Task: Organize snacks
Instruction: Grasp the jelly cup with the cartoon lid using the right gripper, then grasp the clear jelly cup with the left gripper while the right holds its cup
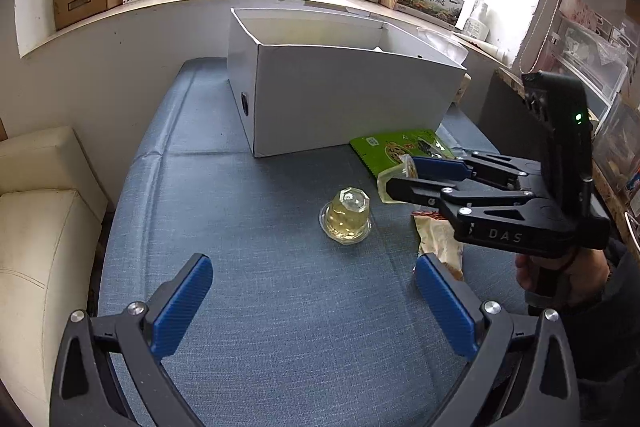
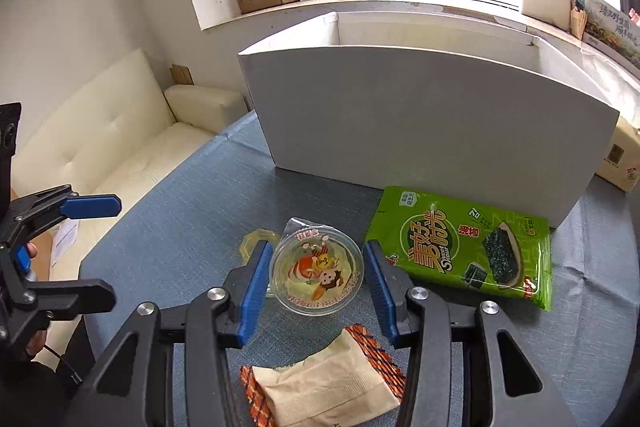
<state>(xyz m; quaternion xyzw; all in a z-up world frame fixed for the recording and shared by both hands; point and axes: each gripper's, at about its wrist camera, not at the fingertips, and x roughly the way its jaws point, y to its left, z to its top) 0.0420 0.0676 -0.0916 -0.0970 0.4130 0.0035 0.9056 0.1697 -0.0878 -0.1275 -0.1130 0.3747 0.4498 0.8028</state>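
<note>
From the left wrist, a blue-clothed desk [image 1: 248, 235] stood under a window beside a cream sofa [image 1: 36, 211]; the white box [image 1: 344, 99] sat open at its far end, its contents hidden, and the left gripper [image 1: 314, 303] spread its jaws wide before an upturned jelly cup [image 1: 347, 215]. From the right wrist, the right gripper [image 2: 316, 279] closed its jaws around a lidded jelly cup [image 2: 317, 274], with a green seaweed packet [image 2: 464, 247] just beside it and a tan wrapper [image 2: 324, 383] below.

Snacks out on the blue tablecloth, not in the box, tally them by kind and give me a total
Jelly cups: 2, one upside down, one held sideways between the right gripper's fingers
Green seaweed snack bag: 1
Beige and orange plaid packet: 1
Total: 4
</note>
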